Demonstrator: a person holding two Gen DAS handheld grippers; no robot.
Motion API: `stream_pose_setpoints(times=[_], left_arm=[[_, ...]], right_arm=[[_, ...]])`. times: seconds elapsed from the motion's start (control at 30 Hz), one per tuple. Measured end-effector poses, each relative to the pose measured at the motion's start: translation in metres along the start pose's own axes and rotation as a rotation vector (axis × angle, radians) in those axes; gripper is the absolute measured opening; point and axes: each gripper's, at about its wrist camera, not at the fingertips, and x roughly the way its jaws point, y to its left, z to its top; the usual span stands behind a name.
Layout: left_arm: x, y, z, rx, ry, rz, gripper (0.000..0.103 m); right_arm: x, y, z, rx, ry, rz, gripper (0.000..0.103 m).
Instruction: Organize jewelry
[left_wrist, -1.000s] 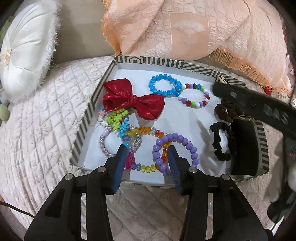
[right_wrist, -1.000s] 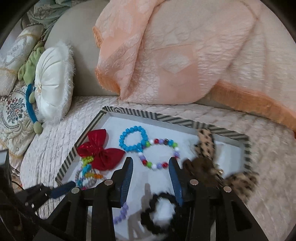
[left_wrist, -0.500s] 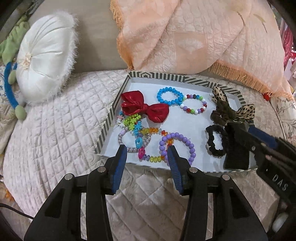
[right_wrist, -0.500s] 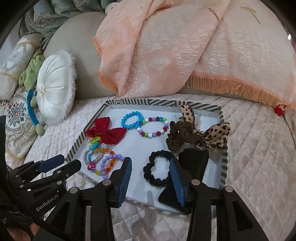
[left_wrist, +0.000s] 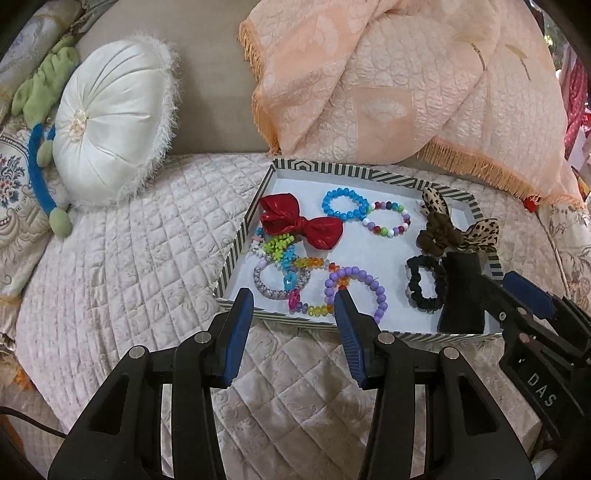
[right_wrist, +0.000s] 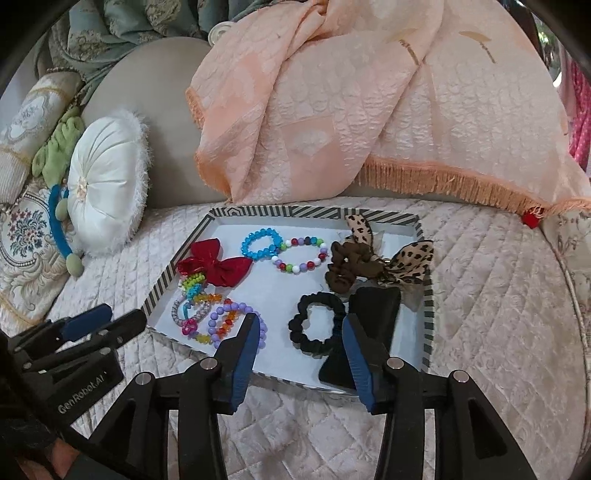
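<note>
Hovering both claws off the tray's near edge, nothing gripped.

Your left claw (left_wrist: 293, 308) and right claw (right_wrist: 299, 334) both sit apart, empty. Tray (left_wrist: 347, 170) lies just ahead on the bed; tangled bracelets (left_wrist: 291, 275) beyond left claw, black scrunchie (right_wrist: 316, 328) beyond right. Pinch one loop only, lift slowly so neighbours don't drag.
</note>
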Motion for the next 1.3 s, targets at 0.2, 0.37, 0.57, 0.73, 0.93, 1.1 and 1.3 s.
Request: stream_pose_setpoints(times=[0.2,0.37,0.57,0.73,0.93,1.1,1.3], left_arm=[[-0.01,-0.005,0.0,0.007,-0.026,0.014,0.045],[-0.014,-0.006,-0.001,0.004,-0.032,0.015,0.045],[-0.018,-0.006,-0.002,0.006,-0.046,0.028,0.045],[-0.019,-0.007,-0.003,0.013,-0.05,0.034,0.045],[-0.019,-0.007,-0.002,0.013,-0.055,0.037,0.045],[-0.019,-0.008,-0.002,0.018,-0.054,0.038,0.045],[-0.018,-0.008,-0.002,0.025,-0.059,0.044,0.045]], right_arm=[[-0.008,0.002,-0.004,-0.011,0.0,-0.005,0.053],[-0.014,0.0,-0.004,-0.006,-0.008,-0.006,0.053],[-0.016,0.002,-0.004,-0.017,-0.006,-0.01,0.054],[-0.016,0.001,-0.005,-0.016,-0.002,-0.012,0.054],[-0.015,0.0,-0.005,-0.019,0.002,-0.013,0.054],[-0.014,0.0,-0.006,-0.02,0.006,-0.009,0.054],[-0.011,0.0,-0.006,-0.026,0.014,0.0,0.054]])
